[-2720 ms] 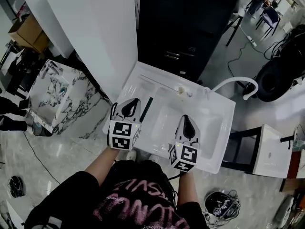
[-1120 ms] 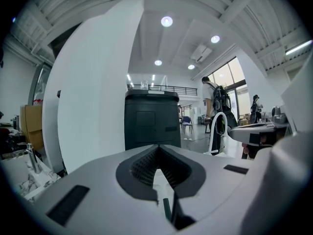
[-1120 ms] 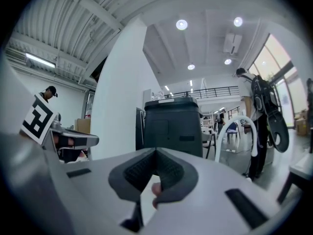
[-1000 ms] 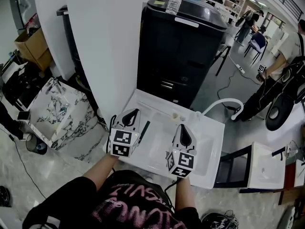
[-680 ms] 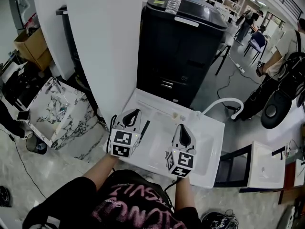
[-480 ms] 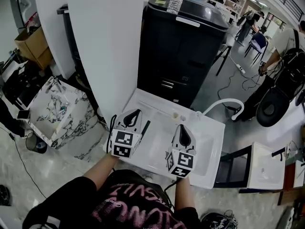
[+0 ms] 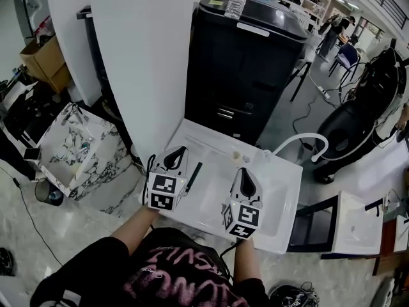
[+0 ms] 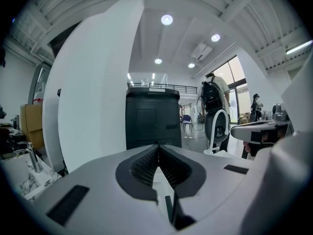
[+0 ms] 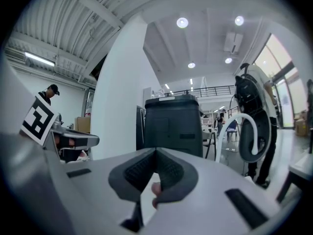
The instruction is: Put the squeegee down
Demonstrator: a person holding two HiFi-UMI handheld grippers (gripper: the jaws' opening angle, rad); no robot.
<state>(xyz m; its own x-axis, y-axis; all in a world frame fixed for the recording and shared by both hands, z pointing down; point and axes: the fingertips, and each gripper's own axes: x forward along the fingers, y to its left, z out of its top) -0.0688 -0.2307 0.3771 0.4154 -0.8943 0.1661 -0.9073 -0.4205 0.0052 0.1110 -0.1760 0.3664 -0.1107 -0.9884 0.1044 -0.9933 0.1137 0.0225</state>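
Lying on sink (image 7: pixel 282 197), squeegee (image 7: pixel 193 176) pointing away, tilted right, left claw (image 7: pixel 183 149), right claw (image 7: pixel 245 171) closed

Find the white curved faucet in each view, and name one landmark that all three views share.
Head view: the faucet arches up near the sink's far right corner.
Left gripper view: right of centre, beside the black cabinet.
Right gripper view: right of centre, again beside it.
Shared landmark: the black cabinet, left of the faucet in every view.
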